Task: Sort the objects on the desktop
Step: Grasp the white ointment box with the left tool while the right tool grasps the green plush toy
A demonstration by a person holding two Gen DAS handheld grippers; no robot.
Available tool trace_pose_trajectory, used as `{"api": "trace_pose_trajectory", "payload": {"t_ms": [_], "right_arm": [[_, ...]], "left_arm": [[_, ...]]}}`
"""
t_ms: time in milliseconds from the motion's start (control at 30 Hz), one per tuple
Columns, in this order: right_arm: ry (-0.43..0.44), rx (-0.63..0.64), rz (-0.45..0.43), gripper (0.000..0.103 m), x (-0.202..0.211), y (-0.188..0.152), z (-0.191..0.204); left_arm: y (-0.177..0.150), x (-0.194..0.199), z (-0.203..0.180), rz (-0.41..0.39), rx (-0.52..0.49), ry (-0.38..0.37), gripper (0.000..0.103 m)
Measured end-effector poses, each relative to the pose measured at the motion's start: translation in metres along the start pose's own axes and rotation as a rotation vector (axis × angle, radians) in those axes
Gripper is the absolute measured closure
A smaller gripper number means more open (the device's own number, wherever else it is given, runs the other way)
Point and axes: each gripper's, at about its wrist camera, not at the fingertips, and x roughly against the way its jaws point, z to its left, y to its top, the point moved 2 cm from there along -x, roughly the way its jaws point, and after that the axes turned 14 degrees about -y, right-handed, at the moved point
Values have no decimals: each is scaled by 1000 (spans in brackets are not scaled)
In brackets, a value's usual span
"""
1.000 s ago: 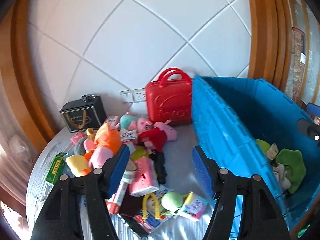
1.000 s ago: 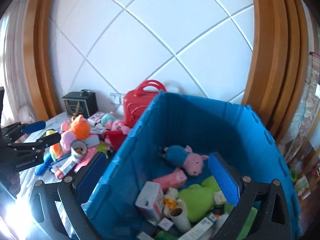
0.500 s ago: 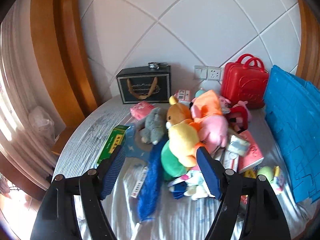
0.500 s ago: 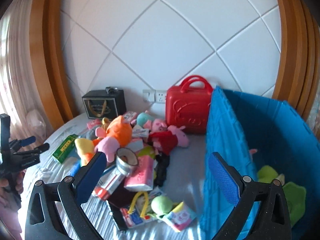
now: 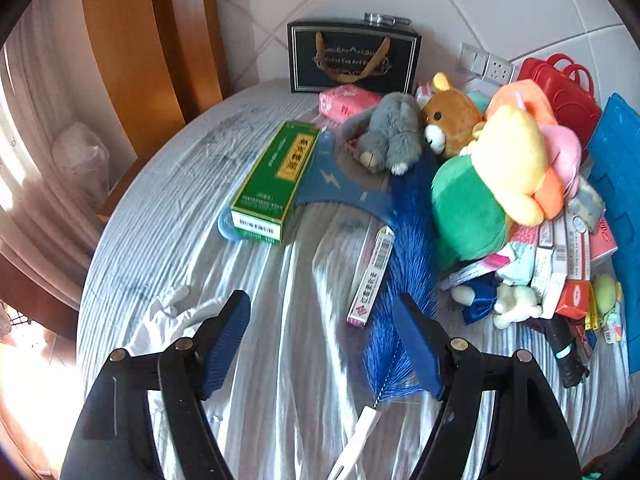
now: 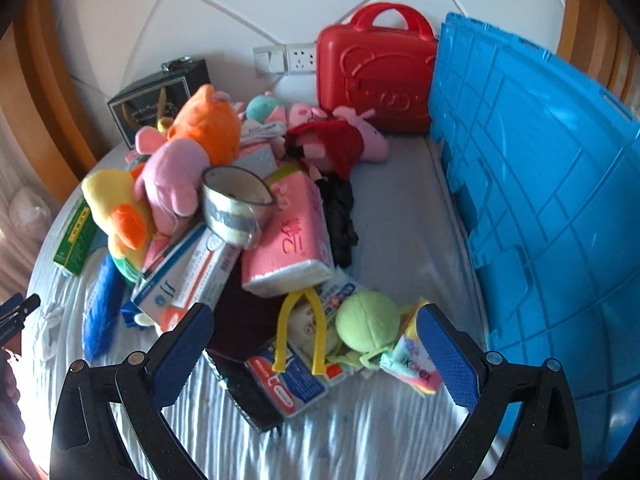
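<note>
A heap of toys and boxes covers the round table (image 5: pixel 168 240). My left gripper (image 5: pixel 324 330) is open above the cloth, nothing between its jaws; a slim white box (image 5: pixel 370 276) and a blue brush (image 5: pixel 404 272) lie just ahead of its right finger. A green box (image 5: pixel 276 178), a grey plush (image 5: pixel 390 134) and a yellow-green plush (image 5: pixel 492 184) lie farther off. My right gripper (image 6: pixel 316 346) is open over a green plush ball (image 6: pixel 366 320), a yellow-handled packet (image 6: pixel 296 368) and a pink tissue pack (image 6: pixel 288 232). The blue bin (image 6: pixel 540 184) stands to its right.
A red case (image 6: pixel 374 68) and a black gift bag (image 5: pixel 354 58) stand at the back wall by a socket (image 6: pixel 302 58). A tape roll (image 6: pixel 236 204) tops the heap. A white glove (image 5: pixel 172 316) lies near the left fingers. The table edge curves on the left.
Both grippers swung left away from the blue bin and dropped lower over the table. The left view now faces the heap's left side; the right faces the heap instead of the bin's inside.
</note>
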Motion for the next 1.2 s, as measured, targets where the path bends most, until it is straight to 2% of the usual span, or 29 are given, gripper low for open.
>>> {"api": "trace_pose_trajectory", "payload": {"t_ms": [133,367,467,667,767,900,1067,1200], "right_arm": [[-25,-27,77,0,-28,-16,-8],[-93,-99,201,0,-71,-39,-34],[-115,-128,231,0,-82,-43,-44],[-159,-162,277,0,-101,-45,-53],[-159,-163,273,0,-102,-42,-53],[-128,-137,239,0,-100,-29,-45],[-116,-105,239,0,-111,-24,-34],[-61,-107,219,0,-120,-21,-29]], "left_arm": [[-5,-34,2,66,-11,26,30],[3,-87,-8,141,-54,7,30],[7,-106,-12,178,-78,34,30],[16,-131,-15,201,-97,34,30],[22,-138,-12,193,-96,32,31],[27,-146,-5,195,-57,-22,47],[26,-143,0,194,-53,-52,56],[24,-140,6,186,-37,-37,56]]}}
